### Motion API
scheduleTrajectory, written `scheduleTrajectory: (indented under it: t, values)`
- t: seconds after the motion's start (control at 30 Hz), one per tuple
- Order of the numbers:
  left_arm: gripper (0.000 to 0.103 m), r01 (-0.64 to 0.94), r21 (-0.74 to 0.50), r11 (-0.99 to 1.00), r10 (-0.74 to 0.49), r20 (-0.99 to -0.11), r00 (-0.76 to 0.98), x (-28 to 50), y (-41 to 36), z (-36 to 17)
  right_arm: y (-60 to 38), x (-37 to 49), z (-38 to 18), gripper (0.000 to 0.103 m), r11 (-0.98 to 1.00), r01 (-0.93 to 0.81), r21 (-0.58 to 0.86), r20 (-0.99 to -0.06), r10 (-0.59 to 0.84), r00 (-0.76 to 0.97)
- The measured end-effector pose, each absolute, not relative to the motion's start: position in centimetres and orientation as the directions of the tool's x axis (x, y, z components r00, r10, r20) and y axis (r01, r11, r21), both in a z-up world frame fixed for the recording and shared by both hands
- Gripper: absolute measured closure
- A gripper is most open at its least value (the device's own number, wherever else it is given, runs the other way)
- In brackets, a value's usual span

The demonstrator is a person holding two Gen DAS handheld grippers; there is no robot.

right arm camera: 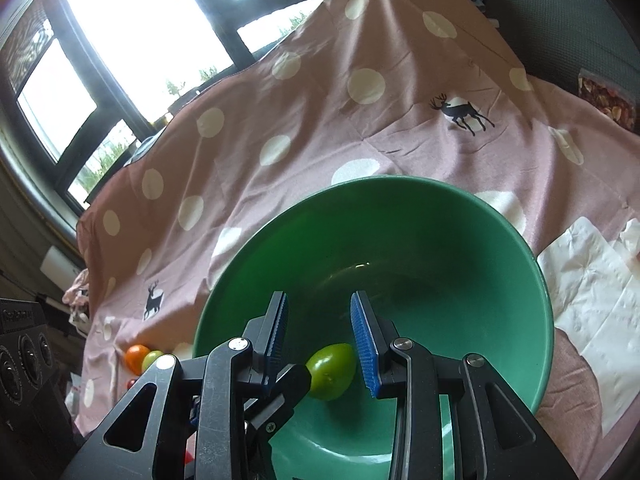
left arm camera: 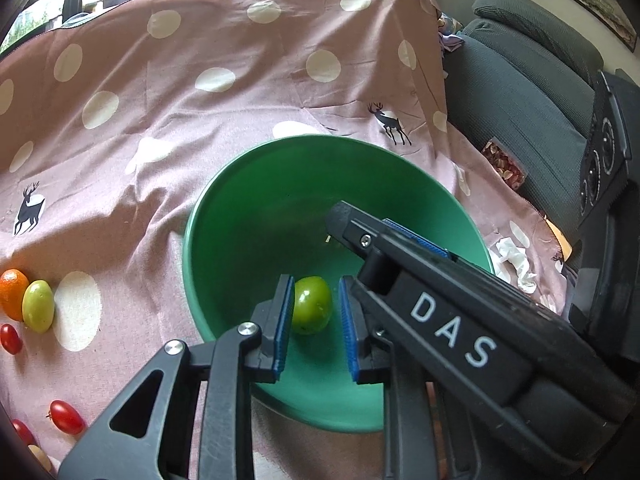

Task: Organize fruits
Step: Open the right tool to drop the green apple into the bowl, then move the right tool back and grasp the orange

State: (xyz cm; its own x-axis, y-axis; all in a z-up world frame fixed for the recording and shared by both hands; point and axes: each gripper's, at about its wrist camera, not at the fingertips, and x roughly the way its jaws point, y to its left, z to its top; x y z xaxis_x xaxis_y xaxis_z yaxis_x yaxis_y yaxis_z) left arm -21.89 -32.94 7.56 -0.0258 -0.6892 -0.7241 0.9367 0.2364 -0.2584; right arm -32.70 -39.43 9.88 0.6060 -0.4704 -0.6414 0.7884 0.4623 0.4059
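Observation:
A green bowl sits on a pink dotted cloth. One green fruit lies on the bowl's floor. My left gripper is open over the bowl, its blue pads on either side of the fruit with gaps showing. My right gripper is also open over the bowl, with the same green fruit below its fingers; it reaches in from the right in the left wrist view. An orange, a green fruit and small red tomatoes lie on the cloth at left.
White tissues lie on the cloth right of the bowl. A grey sofa with a snack bag stands beyond the cloth's right edge. A black speaker stands at far right. Windows are behind.

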Motion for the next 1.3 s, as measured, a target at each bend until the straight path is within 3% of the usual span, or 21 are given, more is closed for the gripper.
scheduleTrajectory:
  t: [0.67,0.73,0.87,0.93,1.03,1.13,1.3]
  values:
    - [0.077,0.925,-0.278,0.258,-0.719,-0.695,-0.008,-22.2,-24.8,9.5,-35.1,-33.6,12.0,0.067,0.487,0.819,0.305,-0.687,-0.483,0.543]
    - [0.074,0.919,-0.28,0.278,-0.725,-0.688,0.01,-21.7,-23.5,9.9,-35.1,-33.8,12.1,0.067,0.489,0.818,0.302,-0.688,-0.482,0.543]
    - [0.057,0.887,-0.295,0.356,-0.734,-0.676,0.07,-19.8,-20.5,10.8,-34.3,-33.4,12.8,0.066,0.515,0.797,0.317,-0.67,-0.473,0.572]
    - [0.044,0.856,-0.305,0.418,-0.733,-0.669,0.12,-18.4,-18.5,11.0,-33.8,-32.9,13.1,0.06,0.542,0.768,0.341,-0.649,-0.455,0.609]
    - [0.039,0.801,-0.286,0.526,-0.711,-0.665,0.229,-16.1,-15.5,11.1,-32.9,-31.7,13.4,0.045,0.583,0.721,0.375,-0.631,-0.409,0.659]
    - [0.029,0.73,-0.291,0.619,-0.676,-0.67,0.306,-13.6,-12.4,10.5,-32.1,-30.1,13.5,0.043,0.613,0.678,0.405,-0.626,-0.355,0.695]
    - [0.026,0.613,-0.288,0.736,-0.599,-0.698,0.393,-9.9,-8.7,8.5,-30.6,-27.1,12.9,0.037,0.636,0.637,0.435,-0.641,-0.278,0.715]
